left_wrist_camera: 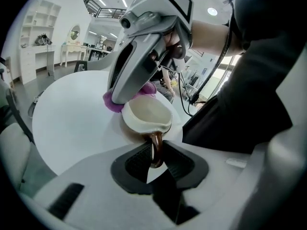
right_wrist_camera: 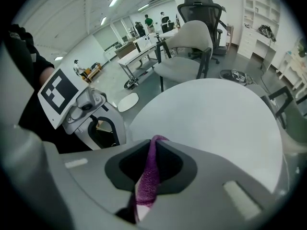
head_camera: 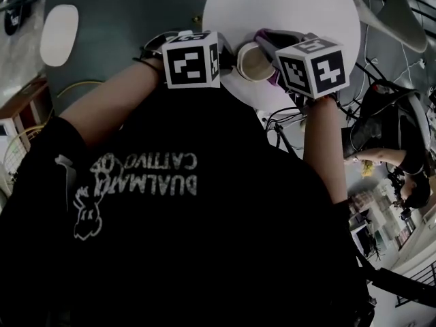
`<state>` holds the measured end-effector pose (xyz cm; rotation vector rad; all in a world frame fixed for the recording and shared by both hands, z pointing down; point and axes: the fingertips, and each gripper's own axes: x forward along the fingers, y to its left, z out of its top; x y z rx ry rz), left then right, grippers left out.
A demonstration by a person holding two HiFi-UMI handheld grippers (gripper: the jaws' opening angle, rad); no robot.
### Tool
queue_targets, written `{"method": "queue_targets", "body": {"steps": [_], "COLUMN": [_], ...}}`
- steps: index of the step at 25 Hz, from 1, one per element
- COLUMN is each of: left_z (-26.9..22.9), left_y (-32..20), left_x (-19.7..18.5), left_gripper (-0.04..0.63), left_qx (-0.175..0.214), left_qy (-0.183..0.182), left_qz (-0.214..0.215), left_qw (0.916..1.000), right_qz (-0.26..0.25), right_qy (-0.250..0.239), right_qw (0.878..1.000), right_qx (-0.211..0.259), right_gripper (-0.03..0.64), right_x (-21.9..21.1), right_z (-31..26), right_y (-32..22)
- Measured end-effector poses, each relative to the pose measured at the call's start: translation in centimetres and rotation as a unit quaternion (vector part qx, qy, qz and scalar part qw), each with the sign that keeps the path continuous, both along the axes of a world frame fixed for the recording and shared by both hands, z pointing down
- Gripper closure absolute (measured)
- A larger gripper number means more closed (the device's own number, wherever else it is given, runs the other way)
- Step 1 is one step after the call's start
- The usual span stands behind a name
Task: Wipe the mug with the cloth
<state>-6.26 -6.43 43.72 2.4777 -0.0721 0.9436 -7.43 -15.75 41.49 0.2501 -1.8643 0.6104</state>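
A mug (left_wrist_camera: 146, 116), cream inside and brown outside, hangs over the near edge of the round white table (left_wrist_camera: 72, 114). My left gripper (left_wrist_camera: 154, 155) is shut on its brown handle (left_wrist_camera: 156, 145). My right gripper (right_wrist_camera: 152, 145) is shut on a purple cloth (right_wrist_camera: 146, 178) and hangs over the mug's far rim in the left gripper view. There the cloth (left_wrist_camera: 114, 102) presses against the mug's outer wall. In the head view the mug (head_camera: 253, 63) sits between the two marker cubes, with the cloth (head_camera: 274, 79) at its right side.
A grey chair (right_wrist_camera: 184, 56) and a black office chair (right_wrist_camera: 199, 8) stand beyond the table (right_wrist_camera: 216, 123). On the floor lie a white oval object (head_camera: 59, 34) and cables (head_camera: 286, 121). My body and arms crowd the table's near edge.
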Motion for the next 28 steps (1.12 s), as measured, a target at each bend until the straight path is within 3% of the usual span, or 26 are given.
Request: {"method": "queue_targets", "body": {"steps": [11,14,19,24,28], "left_z": [-0.1,-0.3,-0.2,-0.6,0.0], "left_y": [0.4,0.4,0.9,0.6,0.5], "left_x": [-0.1,0.1,-0.8,-0.3,-0.6], "left_gripper": [0.523,0.523,0.523,0.523,0.522], "left_qx": [-0.011,-0.003,-0.014,-0.017,-0.021], "left_qy": [-0.002,0.013,-0.006,0.015,0.006], "left_qz": [0.01,0.02,0.031,0.027,0.027], "left_qw": [0.9999,0.9997,0.9994,0.9994,0.9994], "right_qz": [-0.022,-0.015,-0.016,-0.027,-0.011], "right_qy": [0.024,0.021,0.023,0.031,0.03], "right_qw": [0.998,0.999,0.999,0.999,0.999], "right_qx": [0.046,0.047,0.042,0.037,0.042], "right_gripper": [0.583,0.583,0.583,0.583,0.583], "right_x": [-1.1,-1.5,-2.0,-2.3,-2.2], "right_z": [-0.9,-1.4,-1.4,-1.2,-1.2], "right_y": [1.5,2.1,3.7,5.4,5.9]}}
